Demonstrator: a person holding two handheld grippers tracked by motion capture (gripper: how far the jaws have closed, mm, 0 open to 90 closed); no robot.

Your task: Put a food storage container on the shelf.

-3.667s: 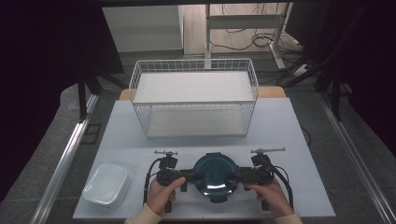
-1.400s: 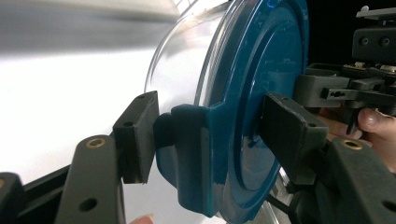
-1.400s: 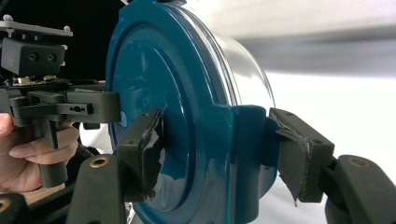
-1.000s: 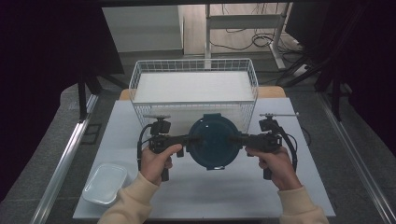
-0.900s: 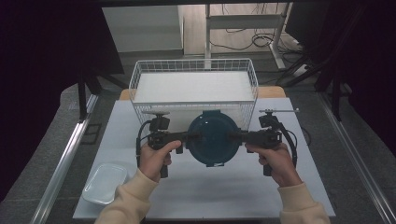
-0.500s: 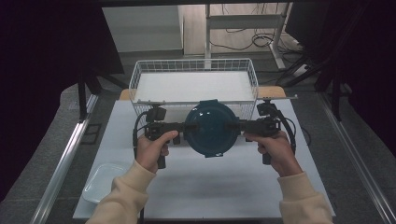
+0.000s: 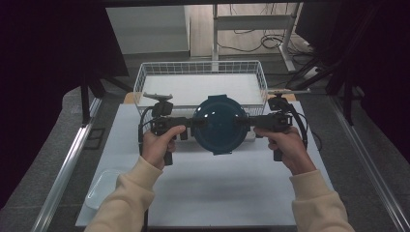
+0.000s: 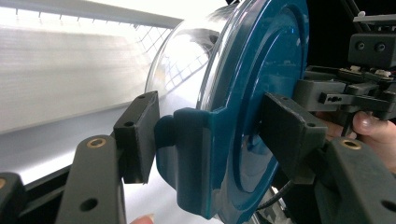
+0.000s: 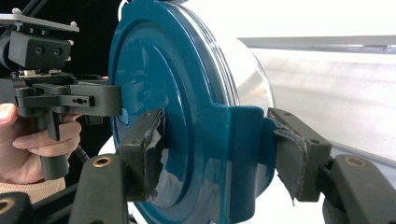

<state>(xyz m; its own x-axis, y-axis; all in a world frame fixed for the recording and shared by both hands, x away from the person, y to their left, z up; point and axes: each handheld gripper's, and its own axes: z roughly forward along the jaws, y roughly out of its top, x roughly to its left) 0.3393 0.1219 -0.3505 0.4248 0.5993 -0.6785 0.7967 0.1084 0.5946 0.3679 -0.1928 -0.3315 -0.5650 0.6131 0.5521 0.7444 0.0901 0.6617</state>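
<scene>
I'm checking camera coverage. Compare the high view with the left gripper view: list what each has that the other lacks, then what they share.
High view alone: the white table, the clear container at its near left corner, both sleeves and the whole wire basket.

Left gripper view alone: the left gripper jaws clamped on a side tab of the blue lid, and the clear bowl under that lid.

Both: the lidded bowl held up near the basket, with the right gripper gripping its opposite side.
</scene>
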